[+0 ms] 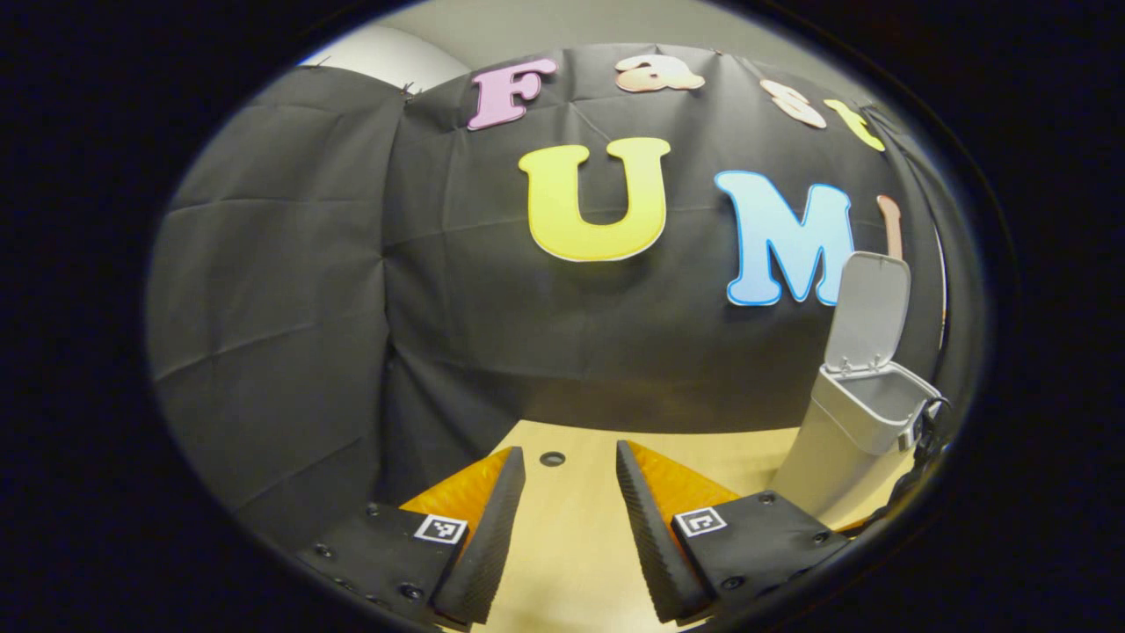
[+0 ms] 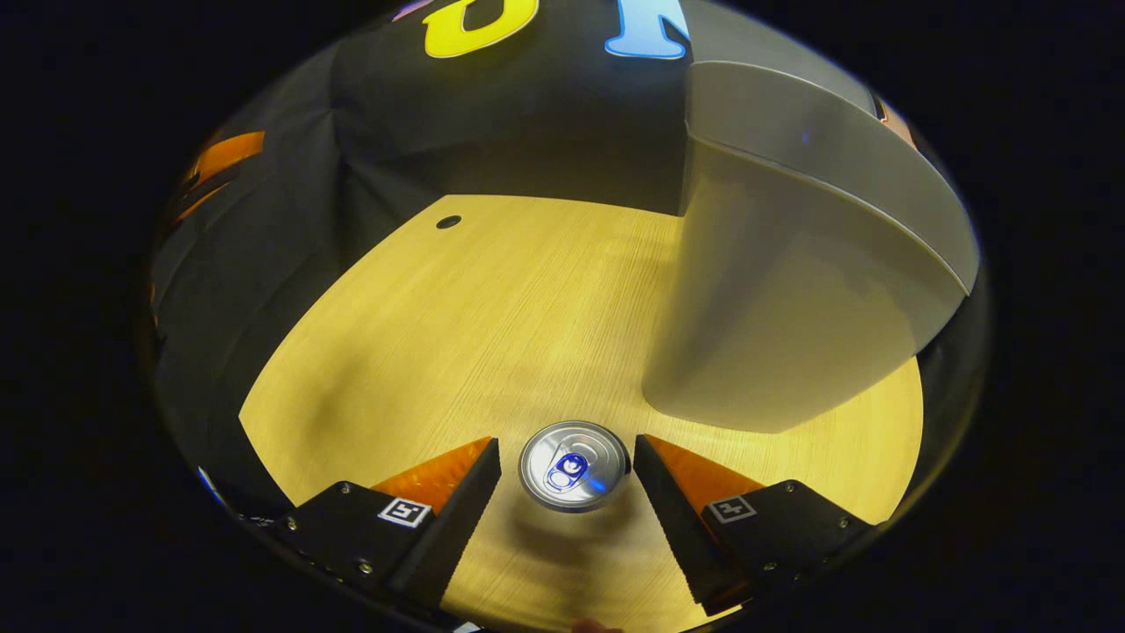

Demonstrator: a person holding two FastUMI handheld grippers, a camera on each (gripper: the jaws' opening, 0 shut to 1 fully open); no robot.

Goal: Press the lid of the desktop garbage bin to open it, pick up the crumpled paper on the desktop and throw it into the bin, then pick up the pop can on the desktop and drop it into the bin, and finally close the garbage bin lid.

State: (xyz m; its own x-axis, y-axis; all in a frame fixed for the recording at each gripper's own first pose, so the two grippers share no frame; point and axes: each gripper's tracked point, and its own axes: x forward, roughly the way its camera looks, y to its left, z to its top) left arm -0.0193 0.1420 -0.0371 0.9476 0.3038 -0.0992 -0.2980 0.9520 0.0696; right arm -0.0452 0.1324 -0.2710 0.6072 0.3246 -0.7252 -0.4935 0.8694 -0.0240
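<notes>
With the bin (image 1: 866, 413) lid (image 1: 870, 308) standing open, the right gripper (image 2: 567, 470) is hanging wide open around the can (image 2: 574, 464), probably not touching, and next needs closing; the left gripper (image 1: 569, 505) is waiting open and empty.

Silver pop can (image 2: 574, 465), seemingly pale-grey bin (image 2: 791, 290)

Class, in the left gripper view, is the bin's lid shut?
No. The lid stands raised above the bin, whose mouth is open.
</notes>
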